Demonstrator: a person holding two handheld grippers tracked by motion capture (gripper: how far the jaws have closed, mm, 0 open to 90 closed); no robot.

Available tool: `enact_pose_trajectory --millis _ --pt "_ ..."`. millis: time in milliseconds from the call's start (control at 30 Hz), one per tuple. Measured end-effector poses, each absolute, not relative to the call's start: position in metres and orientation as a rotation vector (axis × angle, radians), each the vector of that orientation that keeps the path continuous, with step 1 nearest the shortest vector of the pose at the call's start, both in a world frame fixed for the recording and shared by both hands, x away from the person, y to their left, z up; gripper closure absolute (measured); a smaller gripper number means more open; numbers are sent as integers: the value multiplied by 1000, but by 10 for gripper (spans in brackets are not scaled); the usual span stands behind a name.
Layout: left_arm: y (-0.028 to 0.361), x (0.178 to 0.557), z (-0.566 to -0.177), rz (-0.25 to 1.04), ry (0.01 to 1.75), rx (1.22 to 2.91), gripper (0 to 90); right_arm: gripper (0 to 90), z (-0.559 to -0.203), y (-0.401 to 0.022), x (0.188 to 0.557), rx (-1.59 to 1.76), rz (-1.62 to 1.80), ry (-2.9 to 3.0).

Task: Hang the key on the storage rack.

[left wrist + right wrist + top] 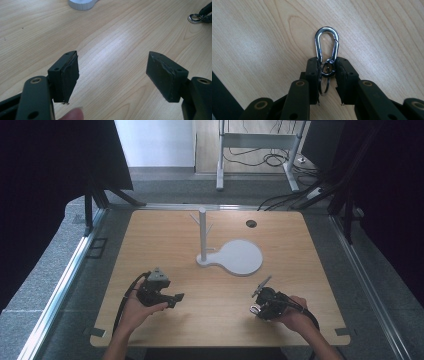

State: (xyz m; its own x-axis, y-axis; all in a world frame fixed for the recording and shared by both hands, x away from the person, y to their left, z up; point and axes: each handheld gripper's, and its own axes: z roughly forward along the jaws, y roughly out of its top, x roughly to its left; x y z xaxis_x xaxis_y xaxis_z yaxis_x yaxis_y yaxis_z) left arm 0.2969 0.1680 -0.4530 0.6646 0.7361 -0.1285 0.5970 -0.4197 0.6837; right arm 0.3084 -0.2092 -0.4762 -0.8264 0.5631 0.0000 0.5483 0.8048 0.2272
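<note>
A silver carabiner clip (327, 42) with a key ring under it pokes out between the two jaws of my right gripper (328, 61), which is shut on the clip's lower end just above the wooden table (165, 240). From above, that gripper (256, 307) sits near the front right of the table, and the clip (255, 309) glints at its tip. The clip (195, 18) is also in the far right corner of the left gripper view. My left gripper (112, 66) is held wide open over bare wood with nothing between its pads; from above it (176, 298) is at the front left.
A white stand (203, 232) with an upright post, short pegs and a flat rounded base (242, 257) stands at the table's middle; its base edge (81, 3) shows ahead of the left gripper. A dark round hole (251, 223) lies at the back right. Metal rails run along both sides.
</note>
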Motion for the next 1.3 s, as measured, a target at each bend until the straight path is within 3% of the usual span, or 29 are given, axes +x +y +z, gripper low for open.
enact_pose_trajectory --millis 1300 --pt "168 297 -454 244 1024 2161 267 734 -423 -210 315 877 471 2816"
